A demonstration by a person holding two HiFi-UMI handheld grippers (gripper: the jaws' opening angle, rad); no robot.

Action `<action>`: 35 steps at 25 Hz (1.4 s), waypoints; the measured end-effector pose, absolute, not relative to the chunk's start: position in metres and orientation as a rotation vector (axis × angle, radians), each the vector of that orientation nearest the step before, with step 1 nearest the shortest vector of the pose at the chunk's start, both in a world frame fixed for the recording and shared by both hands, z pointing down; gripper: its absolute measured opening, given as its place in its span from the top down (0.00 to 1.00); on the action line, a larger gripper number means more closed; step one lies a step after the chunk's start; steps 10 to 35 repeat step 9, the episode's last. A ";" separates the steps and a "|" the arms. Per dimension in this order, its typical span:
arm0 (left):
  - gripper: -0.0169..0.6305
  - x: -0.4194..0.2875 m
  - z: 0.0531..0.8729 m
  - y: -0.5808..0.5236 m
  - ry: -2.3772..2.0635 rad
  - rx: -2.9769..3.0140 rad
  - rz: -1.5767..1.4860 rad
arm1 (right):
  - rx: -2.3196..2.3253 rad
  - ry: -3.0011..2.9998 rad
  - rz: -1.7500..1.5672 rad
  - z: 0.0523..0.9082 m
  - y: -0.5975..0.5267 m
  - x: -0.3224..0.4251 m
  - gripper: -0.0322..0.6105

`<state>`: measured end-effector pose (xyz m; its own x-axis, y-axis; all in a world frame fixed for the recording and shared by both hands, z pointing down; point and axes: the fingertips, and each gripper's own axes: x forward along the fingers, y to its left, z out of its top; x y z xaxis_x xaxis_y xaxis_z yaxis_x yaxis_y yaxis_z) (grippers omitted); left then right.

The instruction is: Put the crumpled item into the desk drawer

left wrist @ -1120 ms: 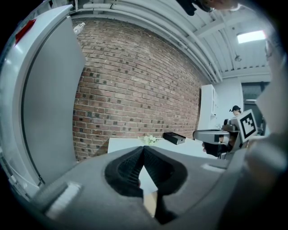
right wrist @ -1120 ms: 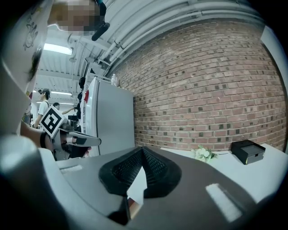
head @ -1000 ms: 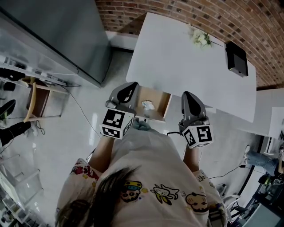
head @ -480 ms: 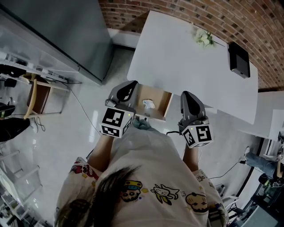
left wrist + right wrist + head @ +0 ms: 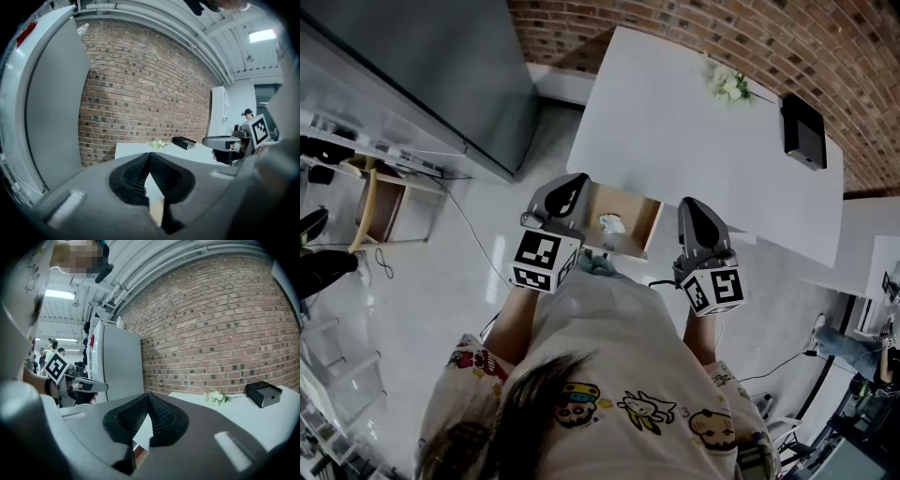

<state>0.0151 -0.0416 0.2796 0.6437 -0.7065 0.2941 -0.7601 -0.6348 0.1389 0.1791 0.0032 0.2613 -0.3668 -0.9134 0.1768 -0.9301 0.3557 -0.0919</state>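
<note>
In the head view the crumpled white item (image 5: 612, 223) lies inside the open wooden drawer (image 5: 641, 217) under the near edge of the white desk (image 5: 675, 122). My left gripper (image 5: 566, 194) hovers at the drawer's left side, shut and empty. My right gripper (image 5: 694, 219) hangs just right of the drawer, also shut with nothing in it. In the left gripper view the left gripper (image 5: 150, 155) has its tips meeting, and the right gripper (image 5: 148, 397) shows the same in its own view. Neither gripper view shows the crumpled item.
A small bunch of white flowers (image 5: 727, 82) and a black box (image 5: 802, 131) sit at the desk's far side by the brick wall. A tall grey cabinet (image 5: 441, 66) stands to the left, and a wooden stool (image 5: 380, 208) farther left on the floor.
The right gripper has edged slightly left and up. The left gripper and the crumpled item in the drawer have barely moved.
</note>
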 end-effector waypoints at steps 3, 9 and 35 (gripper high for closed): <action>0.97 0.014 0.279 -0.043 -1.186 2.614 0.310 | 1.695 -2.511 0.262 0.257 0.001 0.175 0.94; 0.97 0.015 0.282 -0.045 -1.184 2.613 0.316 | 1.695 -2.515 0.261 0.263 -0.003 0.178 0.94; 0.97 0.015 0.282 -0.045 -1.184 2.613 0.316 | 1.695 -2.515 0.261 0.263 -0.003 0.178 0.94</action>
